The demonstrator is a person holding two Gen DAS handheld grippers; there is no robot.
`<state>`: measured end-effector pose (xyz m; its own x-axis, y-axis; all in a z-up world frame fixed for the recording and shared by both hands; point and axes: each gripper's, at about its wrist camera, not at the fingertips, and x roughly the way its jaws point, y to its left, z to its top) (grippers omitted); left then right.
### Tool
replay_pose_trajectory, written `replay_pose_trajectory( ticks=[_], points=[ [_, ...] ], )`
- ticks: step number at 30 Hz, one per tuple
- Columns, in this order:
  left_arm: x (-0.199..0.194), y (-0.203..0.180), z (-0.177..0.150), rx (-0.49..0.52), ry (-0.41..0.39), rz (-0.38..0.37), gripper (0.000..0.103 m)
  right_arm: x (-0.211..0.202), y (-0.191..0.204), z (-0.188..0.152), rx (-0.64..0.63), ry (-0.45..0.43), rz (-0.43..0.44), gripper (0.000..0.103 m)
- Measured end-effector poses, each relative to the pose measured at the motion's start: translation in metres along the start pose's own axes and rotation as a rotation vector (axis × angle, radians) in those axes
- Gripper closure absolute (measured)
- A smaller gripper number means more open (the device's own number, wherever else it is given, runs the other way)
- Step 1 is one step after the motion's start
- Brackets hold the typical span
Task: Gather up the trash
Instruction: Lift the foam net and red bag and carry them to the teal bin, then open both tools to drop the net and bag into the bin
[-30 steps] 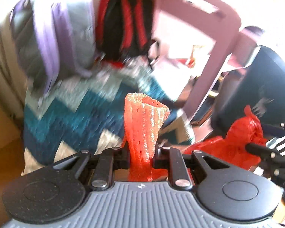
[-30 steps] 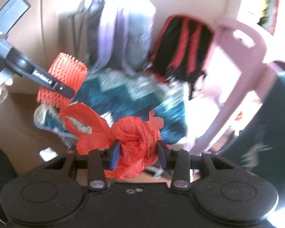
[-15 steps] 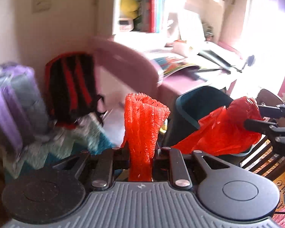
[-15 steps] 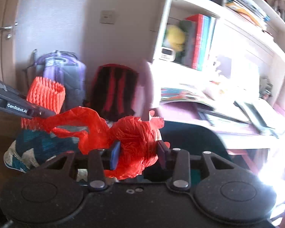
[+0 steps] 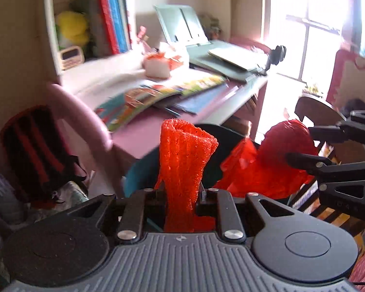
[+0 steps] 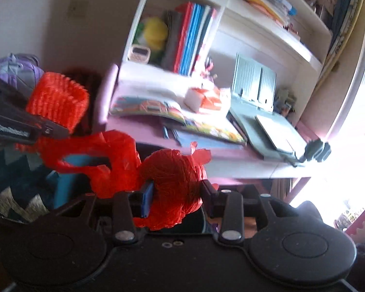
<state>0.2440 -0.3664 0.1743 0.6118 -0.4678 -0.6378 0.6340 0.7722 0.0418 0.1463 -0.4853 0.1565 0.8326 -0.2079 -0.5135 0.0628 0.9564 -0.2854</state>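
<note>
My left gripper [image 5: 181, 192] is shut on a red foam net sleeve [image 5: 185, 155] that stands up between its fingers. In the right wrist view the same net sleeve [image 6: 58, 101] shows at the left, held by the left gripper [image 6: 43, 126]. My right gripper [image 6: 176, 194] is shut on a crumpled red plastic bag [image 6: 172, 185] whose loose handles trail left. That bag [image 5: 279, 160] and the right gripper [image 5: 301, 146] appear at the right of the left wrist view. A dark teal bin [image 5: 138, 180] sits just behind and below both pieces of trash.
A pink desk [image 5: 143, 133] holds open picture books, a green book stand [image 5: 182, 26] and a white packet. Shelves with books and a yellow toy rise behind. A pink chair back [image 5: 85, 121], a red-black backpack [image 5: 34, 150], a zigzag blanket [image 6: 9, 189] and a dark wooden chair [image 5: 323, 116] surround the bin.
Both grippers rose and swung from the blanket and backpacks toward the desk and the teal bin. Each kept its hold, the left on the net sleeve and the right on the bag.
</note>
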Motion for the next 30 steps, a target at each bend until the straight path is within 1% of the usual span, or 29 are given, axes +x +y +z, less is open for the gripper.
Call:
replay_pose_trajectory(
  ticks=[2, 5, 7, 12, 14, 18, 23, 24, 26, 28, 30],
  points=[
    [0.018, -0.011, -0.002, 0.027, 0.029, -0.006, 0.084, 0.01, -0.001, -0.004, -0.013, 0.017, 0.005, 0.063],
    [0.044, -0.018, -0.006, 0.043, 0.078, -0.002, 0.084, 0.022, -0.002, -0.009, -0.028, 0.044, 0.037, 0.063],
    [0.056, -0.017, -0.006, 0.049, 0.1, 0.01, 0.084, 0.031, 0.001, -0.011, -0.05, 0.061, 0.051, 0.063],
    [0.084, -0.012, -0.007, 0.051, 0.174, 0.033, 0.084, 0.046, 0.012, -0.016, -0.1, 0.102, 0.122, 0.063],
    [0.091, -0.013, -0.009, 0.071, 0.198, 0.024, 0.084, 0.053, 0.015, -0.019, -0.104, 0.113, 0.137, 0.062],
    [0.104, -0.016, -0.015, 0.086, 0.245, 0.028, 0.084, 0.064, 0.018, -0.024, -0.094, 0.131, 0.158, 0.062],
    [0.112, -0.02, -0.02, 0.097, 0.278, 0.026, 0.084, 0.072, 0.021, -0.029, -0.086, 0.148, 0.189, 0.059],
    [0.113, -0.021, -0.021, 0.102, 0.284, 0.031, 0.082, 0.073, 0.021, -0.03, -0.083, 0.148, 0.196, 0.058],
    [0.114, -0.021, -0.023, 0.1, 0.291, 0.035, 0.074, 0.073, 0.022, -0.032, -0.08, 0.15, 0.205, 0.058],
    [0.114, -0.02, -0.024, 0.095, 0.291, 0.038, 0.057, 0.072, 0.022, -0.033, -0.077, 0.146, 0.208, 0.058],
    [0.109, -0.021, -0.025, 0.1, 0.273, 0.041, 0.05, 0.069, 0.021, -0.034, -0.07, 0.143, 0.212, 0.056]
  ],
)
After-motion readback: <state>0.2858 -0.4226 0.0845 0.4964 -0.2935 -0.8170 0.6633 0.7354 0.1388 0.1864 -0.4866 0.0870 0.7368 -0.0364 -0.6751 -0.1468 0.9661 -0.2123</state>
